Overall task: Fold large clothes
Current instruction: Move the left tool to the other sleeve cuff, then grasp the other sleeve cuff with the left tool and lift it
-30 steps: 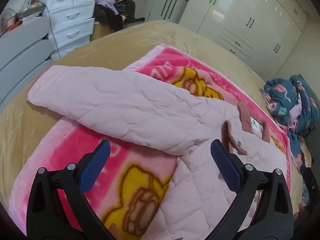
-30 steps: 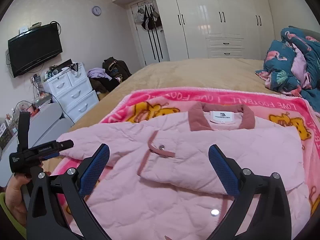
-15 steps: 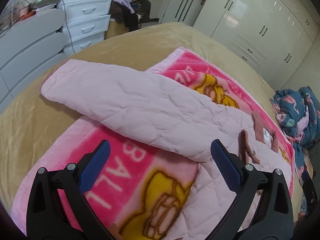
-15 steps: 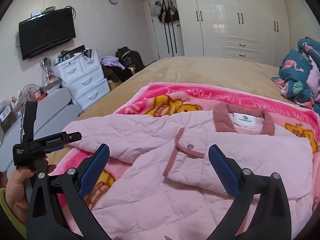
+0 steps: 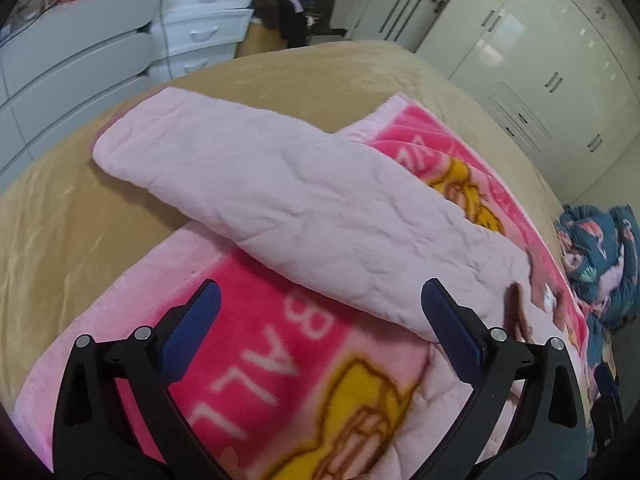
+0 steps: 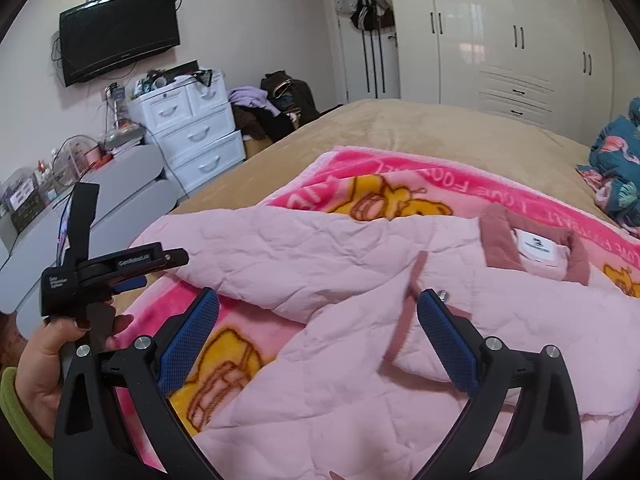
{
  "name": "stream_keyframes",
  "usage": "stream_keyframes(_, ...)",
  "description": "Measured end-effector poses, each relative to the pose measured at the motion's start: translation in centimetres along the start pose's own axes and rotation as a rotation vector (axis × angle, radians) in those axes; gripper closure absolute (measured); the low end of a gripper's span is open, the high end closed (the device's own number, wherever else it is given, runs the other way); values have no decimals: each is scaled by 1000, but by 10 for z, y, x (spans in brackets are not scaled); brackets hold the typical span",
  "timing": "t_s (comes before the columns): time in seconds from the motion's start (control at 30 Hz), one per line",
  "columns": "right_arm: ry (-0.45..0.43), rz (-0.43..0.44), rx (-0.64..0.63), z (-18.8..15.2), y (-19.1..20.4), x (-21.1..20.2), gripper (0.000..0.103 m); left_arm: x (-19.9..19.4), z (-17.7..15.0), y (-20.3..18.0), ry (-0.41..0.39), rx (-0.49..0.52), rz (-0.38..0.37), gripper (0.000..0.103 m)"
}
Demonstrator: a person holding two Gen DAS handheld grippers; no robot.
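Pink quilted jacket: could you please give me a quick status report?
Left gripper open, right gripper open, both empty. Pink quilted jacket flat on cartoon blanket, sleeve outstretched, unfolded. Nothing in the way.

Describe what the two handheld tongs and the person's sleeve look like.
Both tongs, left and right, share one design: black plastic arms with silver screws, ending in dark blue textured pads. In the right view, the left tool's black body bears small white lettering. The hand wears a yellow-green sleeve.
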State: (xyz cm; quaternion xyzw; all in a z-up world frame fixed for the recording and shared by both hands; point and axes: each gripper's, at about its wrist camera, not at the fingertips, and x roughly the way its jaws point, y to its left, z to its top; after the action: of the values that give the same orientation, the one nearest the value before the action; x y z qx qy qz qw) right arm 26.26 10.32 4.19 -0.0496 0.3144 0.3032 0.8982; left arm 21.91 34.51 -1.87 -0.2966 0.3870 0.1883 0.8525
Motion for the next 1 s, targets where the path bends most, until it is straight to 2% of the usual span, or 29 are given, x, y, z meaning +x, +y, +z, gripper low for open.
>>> stream_keyframes(0.47, 72, 63, -29, -2, 28, 43, 4, 34, 19, 52, 31, -187, 19, 9)
stream_keyframes(0.57, 79, 67, -42, -1, 32, 48, 4, 41, 23, 63, 29, -236, 4, 9)
stream_keyframes(0.9, 110, 58, -24, -8, 22, 63, 4, 56, 31, 85, -31, -325, -41, 9)
stream_keyframes(1.0, 118, 64, -11, -13, 15, 59, 4, 63, 34, 103, -26, -385, -53, 9)
